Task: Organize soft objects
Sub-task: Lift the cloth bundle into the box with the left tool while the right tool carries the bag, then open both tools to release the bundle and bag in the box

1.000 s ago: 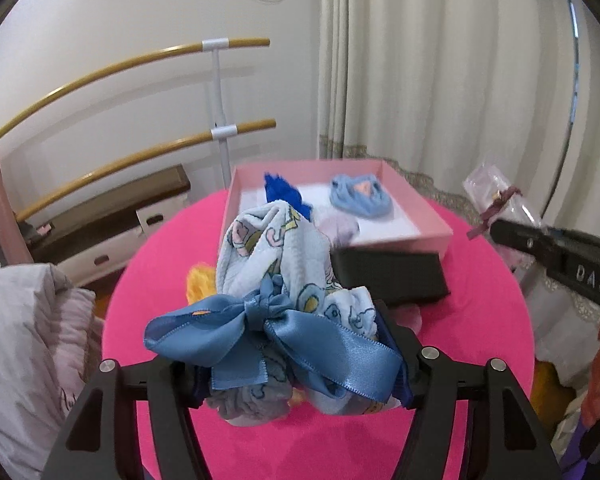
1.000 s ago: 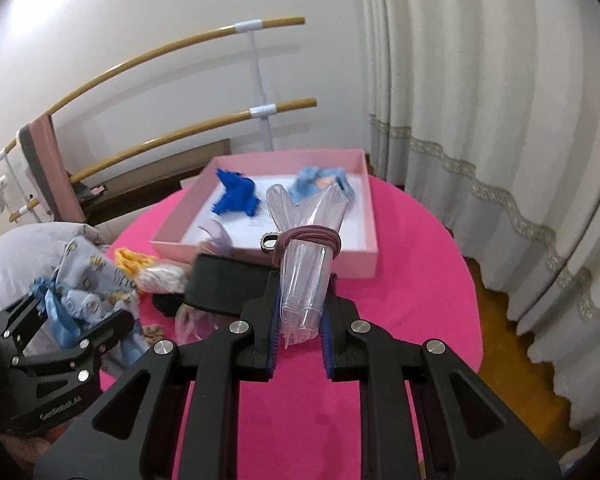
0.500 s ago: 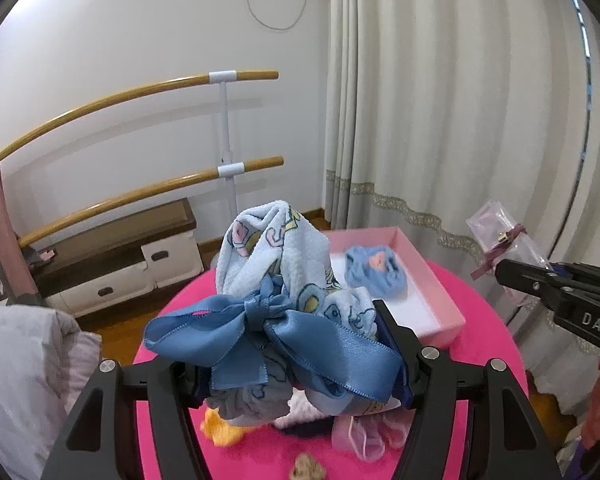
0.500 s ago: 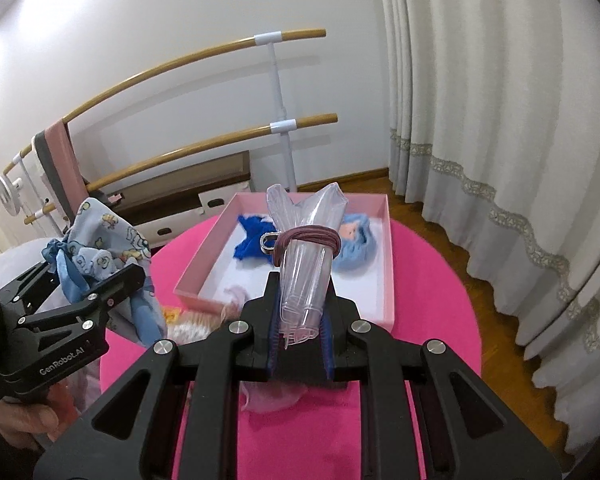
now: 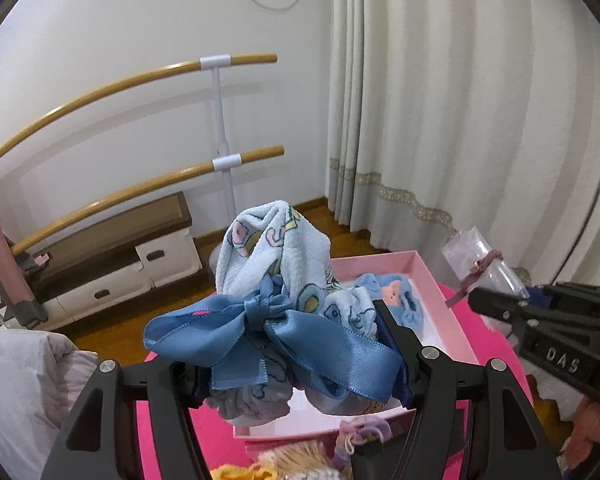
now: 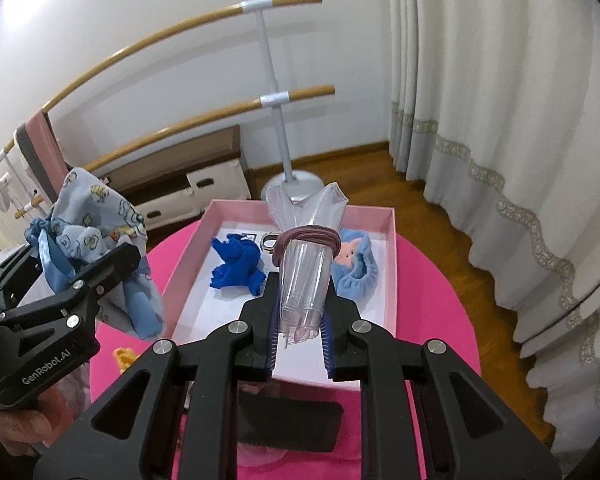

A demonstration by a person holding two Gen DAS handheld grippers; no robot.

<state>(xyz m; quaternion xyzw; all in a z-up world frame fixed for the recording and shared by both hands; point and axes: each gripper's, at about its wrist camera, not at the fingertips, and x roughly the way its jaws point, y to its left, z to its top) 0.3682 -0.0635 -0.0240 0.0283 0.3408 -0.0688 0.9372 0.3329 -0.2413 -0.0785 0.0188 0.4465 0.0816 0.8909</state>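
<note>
A pink worktop [image 6: 432, 280] carries the job; nearest, loose soft bits [image 5: 300, 456] wait unsorted; the left hand-held gripper [image 5: 296, 344] clamps a ribboned printed cloth bundle [image 5: 276, 264], the right hand-held gripper [image 6: 300, 320] pinches a clear banded pouch [image 6: 306, 256], both above the pink box [image 6: 392, 280]; inside lie a blue cloth [image 6: 238, 264] and a pale-blue plush [image 6: 356, 268]; roughly halfway.

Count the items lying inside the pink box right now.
2: a royal-blue cloth on the left side of the pink box, a light-blue piece with a pink face on the right. The held clear bag may hide more.
</note>
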